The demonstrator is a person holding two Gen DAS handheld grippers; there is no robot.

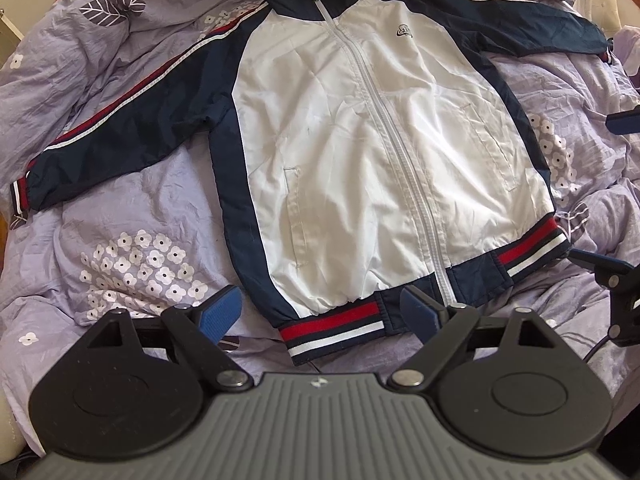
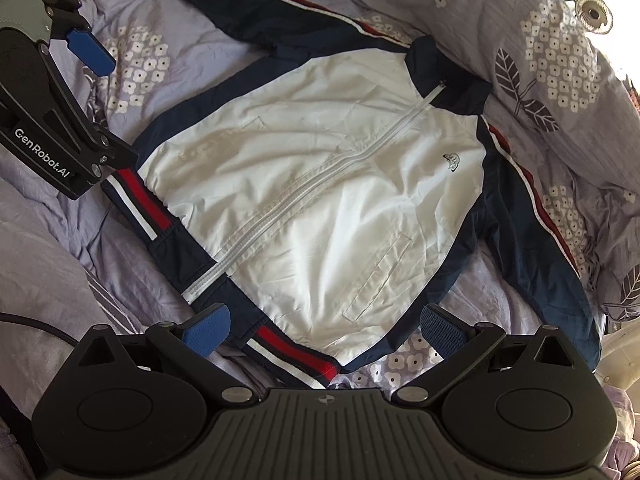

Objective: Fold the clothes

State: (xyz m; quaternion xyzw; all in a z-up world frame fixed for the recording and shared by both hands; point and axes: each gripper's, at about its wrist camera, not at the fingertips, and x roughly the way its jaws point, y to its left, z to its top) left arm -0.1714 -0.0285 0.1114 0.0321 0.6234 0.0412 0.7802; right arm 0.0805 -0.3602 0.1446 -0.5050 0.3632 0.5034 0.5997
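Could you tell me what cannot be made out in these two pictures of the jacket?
- Jacket back: hidden underneath, both views.
- Chest logo: too small to read.
- Wearer's right cuff: cut off by the top edge, right wrist view.
- Hem: partly behind the right gripper.

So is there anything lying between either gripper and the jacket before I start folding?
Nothing visible. The jacket lies flat and zipped on the floral bedspread. The left gripper and the right gripper both sit at its striped hem, jaws open.
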